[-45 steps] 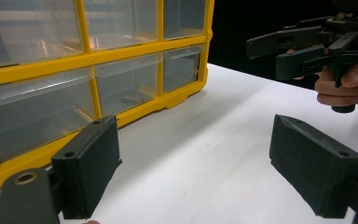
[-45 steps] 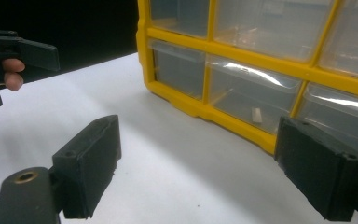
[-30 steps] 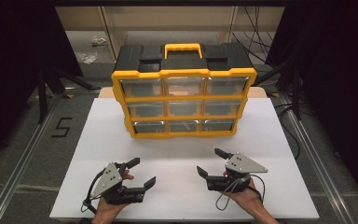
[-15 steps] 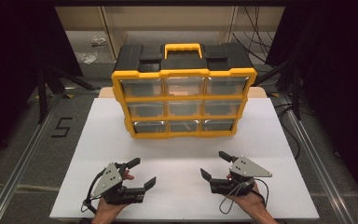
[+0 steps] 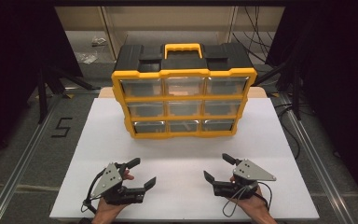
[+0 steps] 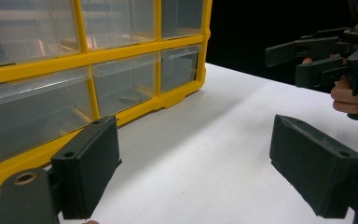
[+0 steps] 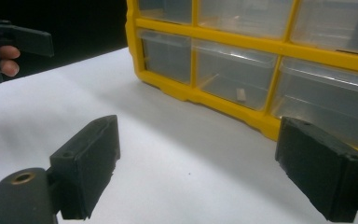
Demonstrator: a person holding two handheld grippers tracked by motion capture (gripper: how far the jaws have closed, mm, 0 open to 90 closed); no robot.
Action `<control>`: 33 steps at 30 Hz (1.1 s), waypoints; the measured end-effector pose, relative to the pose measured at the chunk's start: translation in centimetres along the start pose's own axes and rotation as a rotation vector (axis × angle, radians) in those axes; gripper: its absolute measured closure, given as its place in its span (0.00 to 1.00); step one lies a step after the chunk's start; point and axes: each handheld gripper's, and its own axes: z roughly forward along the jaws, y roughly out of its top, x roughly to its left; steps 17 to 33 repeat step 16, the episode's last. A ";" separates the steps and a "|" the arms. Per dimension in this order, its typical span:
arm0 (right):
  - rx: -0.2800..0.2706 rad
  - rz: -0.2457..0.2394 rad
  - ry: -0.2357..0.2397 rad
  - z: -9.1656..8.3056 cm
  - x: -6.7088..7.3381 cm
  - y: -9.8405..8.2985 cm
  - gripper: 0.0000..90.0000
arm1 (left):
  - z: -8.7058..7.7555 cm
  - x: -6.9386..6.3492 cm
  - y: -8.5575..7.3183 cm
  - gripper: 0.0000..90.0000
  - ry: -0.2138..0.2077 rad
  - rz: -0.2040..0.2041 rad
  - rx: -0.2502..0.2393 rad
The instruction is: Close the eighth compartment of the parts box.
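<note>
A yellow-framed organizer (image 5: 184, 100) with clear drawers, a black top and a yellow handle stands upright at the back of the white table (image 5: 284, 154). My left gripper (image 5: 142, 171) rests near the front edge at the left, open, with nothing between its jaws. My right gripper (image 5: 217, 167) sits at the front right, also open and holding nothing. In the left gripper view my left gripper (image 6: 200, 163) frames bare table, with the organizer (image 6: 88, 60) to its left. In the right gripper view my right gripper (image 7: 205, 163) faces the organizer's (image 7: 261, 46) lower drawers; one holds a small pale piece (image 7: 241, 94).
Both grippers lie well short of the organizer, with bare white table between. Dark floor and metal rails (image 5: 23, 158) flank the table. A floor mark "5" (image 5: 61, 127) lies to the left. Cables (image 5: 284, 121) trail on the floor at the right.
My right gripper has shifted slightly to the right and toward the table's near edge. The left gripper and the organizer have stayed put.
</note>
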 end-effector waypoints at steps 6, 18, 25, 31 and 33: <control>-0.006 0.005 -0.007 -0.2 -0.2 0.0 0.16 | 0.0 0.0 0.0 0.17 0.002 -0.002 0.000; -0.002 -0.001 -0.005 0.0 -0.1 -0.1 0.16 | 0.0 0.0 0.0 0.17 0.000 -0.003 0.001; -0.002 -0.001 -0.005 0.0 -0.1 -0.1 0.16 | 0.0 0.0 0.0 0.17 0.000 -0.003 0.001; -0.002 -0.001 -0.005 0.0 -0.1 -0.1 0.16 | 0.0 0.0 0.0 0.17 0.000 -0.003 0.001; -0.002 -0.001 -0.005 0.0 -0.1 -0.1 0.16 | 0.0 0.0 0.0 0.17 0.000 -0.003 0.001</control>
